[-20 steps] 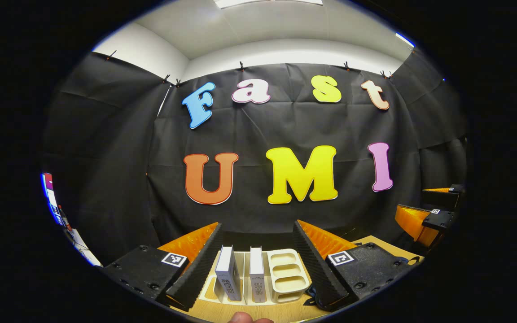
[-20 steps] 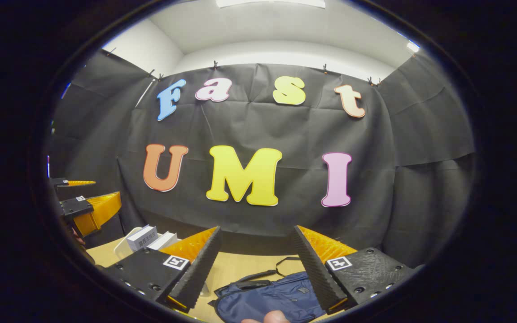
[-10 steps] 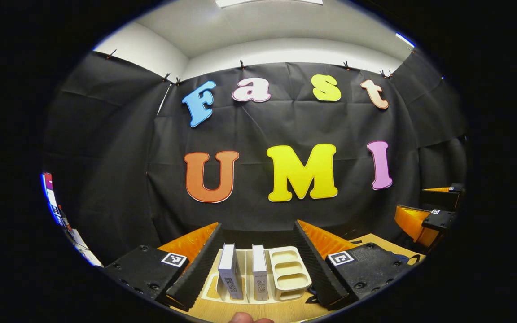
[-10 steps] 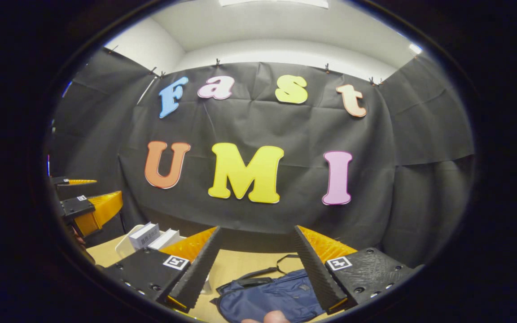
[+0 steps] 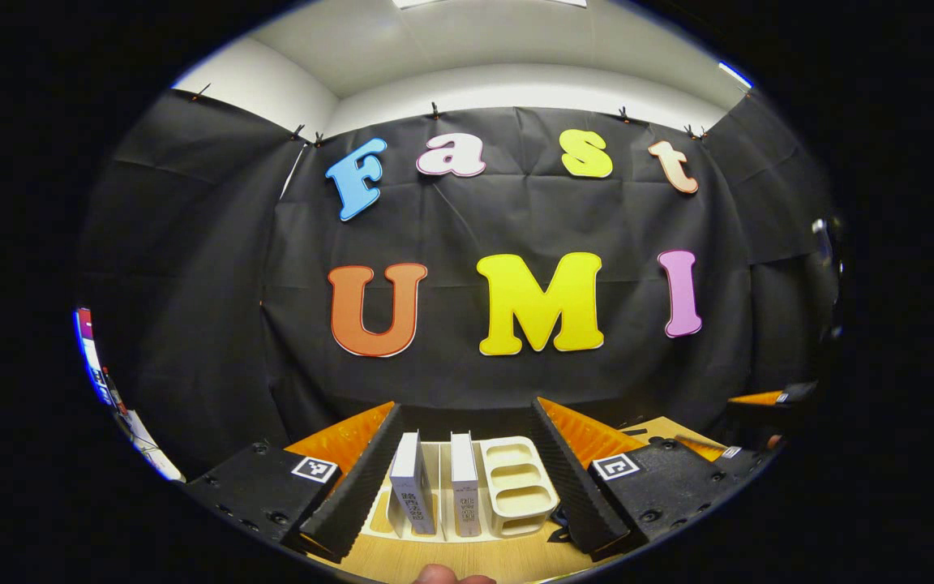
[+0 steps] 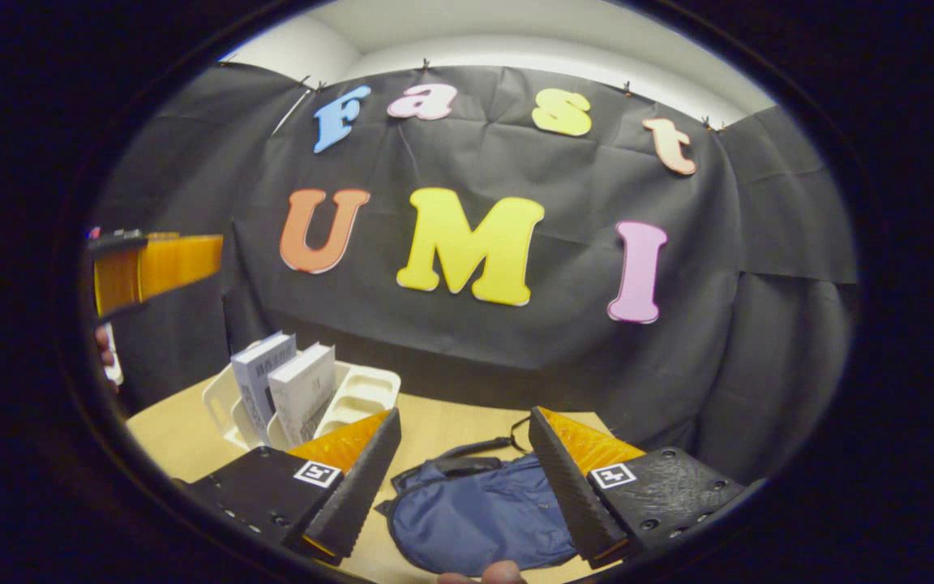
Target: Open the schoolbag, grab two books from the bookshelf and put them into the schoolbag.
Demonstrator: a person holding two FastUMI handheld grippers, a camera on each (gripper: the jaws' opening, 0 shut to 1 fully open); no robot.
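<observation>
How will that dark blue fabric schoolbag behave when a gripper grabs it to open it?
The dark blue fabric schoolbag lies flat and creased on the wooden table, so it will probably be floppy and bunch up instead of lifting as one piece. It looks empty, hence likely light and apt to slide when tugged. Its thin strap may trail loosely.

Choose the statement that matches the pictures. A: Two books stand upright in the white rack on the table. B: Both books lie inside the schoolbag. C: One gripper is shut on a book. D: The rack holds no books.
A: two books stand upright in the white rack; the schoolbag lies flat on the table, apart.
</observation>
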